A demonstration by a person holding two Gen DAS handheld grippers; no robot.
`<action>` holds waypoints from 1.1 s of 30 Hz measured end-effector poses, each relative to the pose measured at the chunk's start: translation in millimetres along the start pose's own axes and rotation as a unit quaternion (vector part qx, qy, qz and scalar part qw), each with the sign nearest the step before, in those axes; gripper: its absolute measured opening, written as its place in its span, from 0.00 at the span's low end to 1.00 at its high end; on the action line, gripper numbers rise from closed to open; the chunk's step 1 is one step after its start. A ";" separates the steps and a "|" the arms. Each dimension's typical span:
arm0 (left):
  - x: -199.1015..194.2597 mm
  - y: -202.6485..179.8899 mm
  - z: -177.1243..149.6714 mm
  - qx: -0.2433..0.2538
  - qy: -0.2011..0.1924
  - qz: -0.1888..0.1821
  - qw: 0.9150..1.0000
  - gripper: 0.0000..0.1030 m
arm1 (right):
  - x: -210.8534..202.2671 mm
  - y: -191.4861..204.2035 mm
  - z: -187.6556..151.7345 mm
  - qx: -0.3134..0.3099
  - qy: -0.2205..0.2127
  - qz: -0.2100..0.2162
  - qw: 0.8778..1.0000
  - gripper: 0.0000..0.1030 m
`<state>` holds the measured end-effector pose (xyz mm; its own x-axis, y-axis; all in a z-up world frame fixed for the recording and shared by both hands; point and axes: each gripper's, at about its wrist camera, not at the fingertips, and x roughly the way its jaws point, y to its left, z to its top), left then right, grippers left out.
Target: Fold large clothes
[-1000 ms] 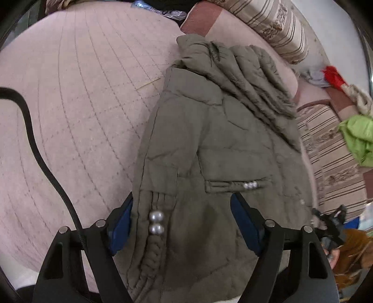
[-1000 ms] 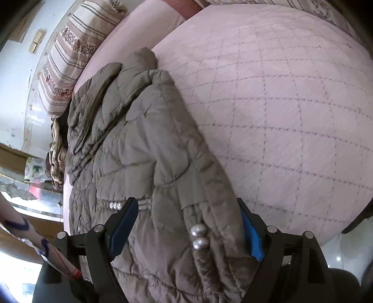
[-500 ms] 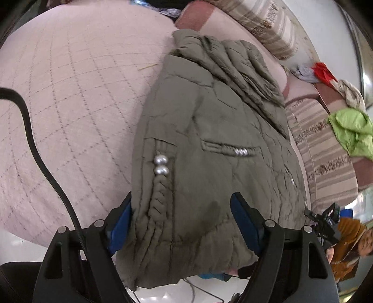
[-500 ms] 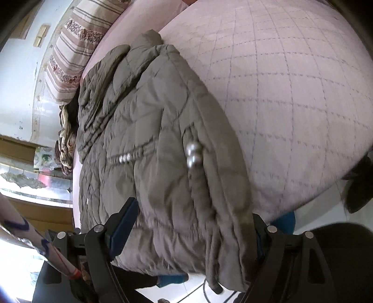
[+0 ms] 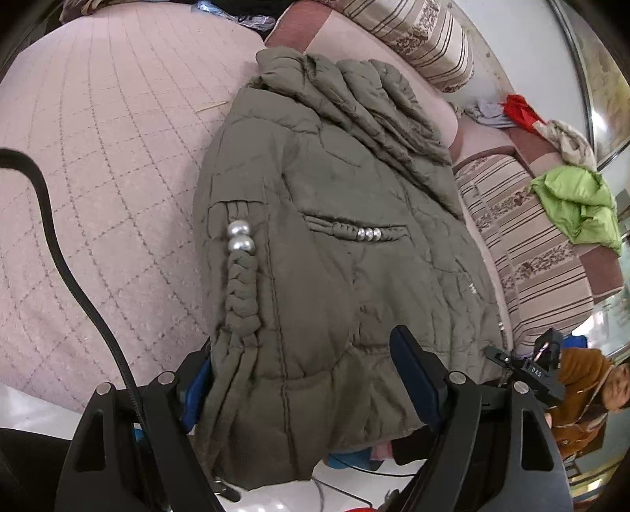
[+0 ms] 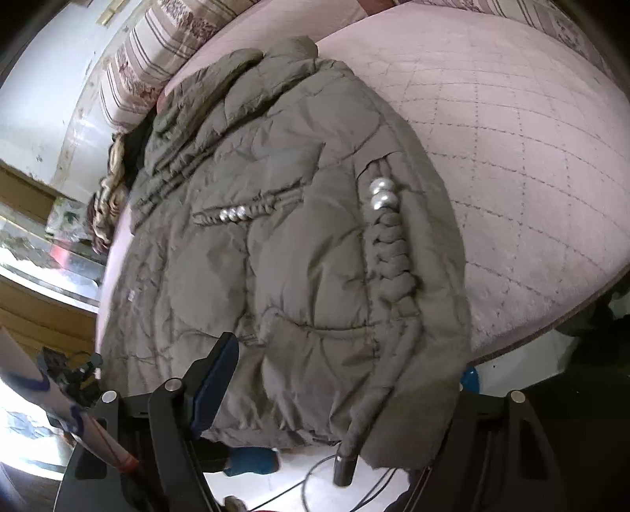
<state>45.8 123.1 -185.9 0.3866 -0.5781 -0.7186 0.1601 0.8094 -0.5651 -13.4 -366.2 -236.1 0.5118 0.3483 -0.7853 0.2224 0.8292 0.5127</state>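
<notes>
Olive quilted jacket (image 5: pixel 334 244), silver beads (image 5: pixel 240 236), pink diamond-stitched bedspread (image 5: pixel 98 177)

jacket (image 5: pixel 346 252) lies on quilted bed cover (image 5: pixel 98 165), hem overhanging the near edge; striped pillow (image 5: pixel 425 35) behind it, green garment (image 5: pixel 575 204) to its right.

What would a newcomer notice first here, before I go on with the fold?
The olive padded jacket fills both views, lying on the pink quilted bed with its hem hanging over the near edge. Two silver beads top a braided cord on its front, with a row of smaller ones at the pocket. The hem sits between the jaws of the left gripper and the right gripper.
</notes>
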 end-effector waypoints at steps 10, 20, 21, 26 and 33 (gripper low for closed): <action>11.2 -20.0 -1.3 0.012 -0.001 0.080 0.997 0.59 | -0.4 16.9 1.4 -0.014 -0.020 -0.008 1.000 0.71; -31.1 -35.3 10.1 -0.027 -0.037 0.093 0.995 0.17 | -30.1 26.4 9.2 -0.022 -0.041 0.002 0.999 0.23; -35.3 -37.9 9.1 -0.027 -0.041 0.091 0.995 0.17 | -36.7 27.5 9.3 -0.021 -0.047 0.010 0.999 0.21; -54.8 -48.1 3.5 -0.028 -0.049 0.073 0.996 0.17 | -69.4 33.7 8.0 -0.029 -0.072 0.041 0.996 0.18; -71.0 -56.3 -3.1 -0.023 -0.057 0.064 0.996 0.17 | -99.8 40.2 11.5 -0.036 -0.085 0.053 0.994 0.17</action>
<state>6.5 118.2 -104.3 0.5023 -0.4530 -0.7366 0.0622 0.8685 -0.4917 -46.0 -372.6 -133.2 0.6631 0.3625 -0.6549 0.1028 0.8225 0.5594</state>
